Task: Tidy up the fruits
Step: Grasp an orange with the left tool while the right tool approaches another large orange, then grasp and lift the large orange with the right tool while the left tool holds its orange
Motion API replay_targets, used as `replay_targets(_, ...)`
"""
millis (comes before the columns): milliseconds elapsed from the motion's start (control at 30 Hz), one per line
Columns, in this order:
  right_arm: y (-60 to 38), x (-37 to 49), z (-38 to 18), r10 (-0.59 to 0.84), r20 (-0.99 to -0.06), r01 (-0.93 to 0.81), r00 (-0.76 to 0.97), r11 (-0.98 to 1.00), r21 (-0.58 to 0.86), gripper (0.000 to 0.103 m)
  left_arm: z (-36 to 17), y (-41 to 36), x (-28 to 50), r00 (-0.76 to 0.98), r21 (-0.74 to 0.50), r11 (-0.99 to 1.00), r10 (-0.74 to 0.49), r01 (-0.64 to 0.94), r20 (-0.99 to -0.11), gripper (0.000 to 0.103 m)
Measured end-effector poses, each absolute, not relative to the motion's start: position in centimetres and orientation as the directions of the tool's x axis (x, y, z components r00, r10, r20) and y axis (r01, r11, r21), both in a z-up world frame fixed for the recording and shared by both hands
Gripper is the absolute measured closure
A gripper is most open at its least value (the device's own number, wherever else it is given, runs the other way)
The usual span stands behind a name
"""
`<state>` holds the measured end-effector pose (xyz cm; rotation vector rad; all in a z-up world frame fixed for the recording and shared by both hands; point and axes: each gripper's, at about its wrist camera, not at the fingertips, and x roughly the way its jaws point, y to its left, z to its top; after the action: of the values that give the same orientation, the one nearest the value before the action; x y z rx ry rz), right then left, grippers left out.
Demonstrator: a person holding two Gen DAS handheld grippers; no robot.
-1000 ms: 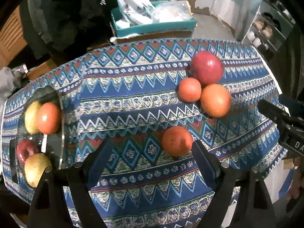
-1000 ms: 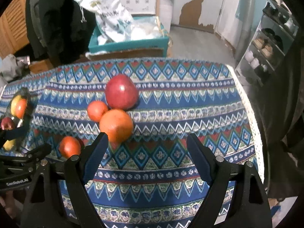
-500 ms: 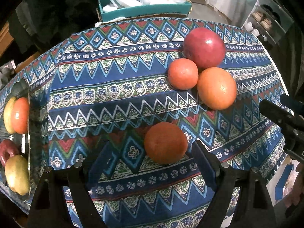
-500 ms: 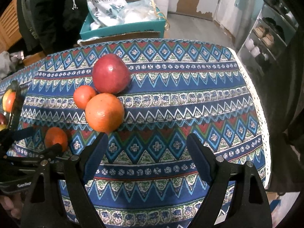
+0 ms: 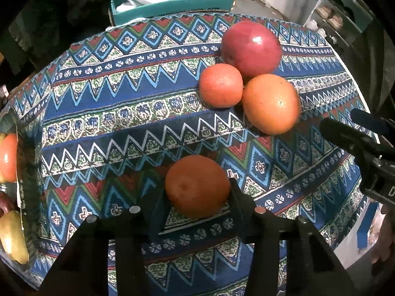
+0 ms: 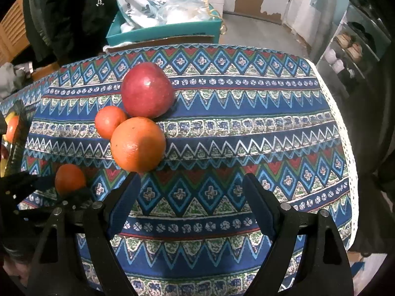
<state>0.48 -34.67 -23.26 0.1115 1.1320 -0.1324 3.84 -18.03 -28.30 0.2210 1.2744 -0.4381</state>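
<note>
Tray [image 5: 27, 162]: far left edge of table, dark/glassy, only partly in view. Holds an orange-red fruit [image 5: 7, 157], a dark red one below it, and a yellow-green fruit [image 5: 12, 236] nearest the cam; more may be cut off by frame.
Tablecloth [image 5: 123, 113]: blue/red/green zigzag pattern, covers whole table; white lace trim on rt edge in rt wrist view.
Small orange [image 5: 197, 186]: on cloth, nr front, well apart from the other 3 fruits. Round, no clear long axis; a faint dimple faces up twd the cam.
L gripper [image 5: 197, 199]: jaws have just been closing, now pinched on the small orange, pads pressing both its sides. Points steeply down. In rt wrist view it's at lower left w/ the same fruit [image 6: 70, 178].
Tangerine [image 5: 220, 85]: mid-rt, touching apple & big orange.
Red apple [image 5: 251, 46]: furthest back of the cluster; sits upright in rt wrist view.
Big orange [image 5: 271, 103]: front of cluster, navel/stem mark faces rt and up.
R gripper [image 6: 191, 192]: jaws stand apart, nothing betw them, just cloth; its L pad tip is just below the big orange [image 6: 138, 144], can't tell if touching.
Teal box [image 6: 163, 29]: behind table, holds a printed bag and clear plastic bags.
Shelf [image 6: 353, 46]: far rt, small items on it, too blurred to ID.
</note>
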Motion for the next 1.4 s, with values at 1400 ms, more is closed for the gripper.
replay_targets(1400,-30.0,6.3,-27.7,0.079,-0.923,0.024,0.377,0.995,0.095,0.04,-25.2,-13.4,7.0,0.317,-0.074,0.937,-0.189,0.341,-0.929,0.055)
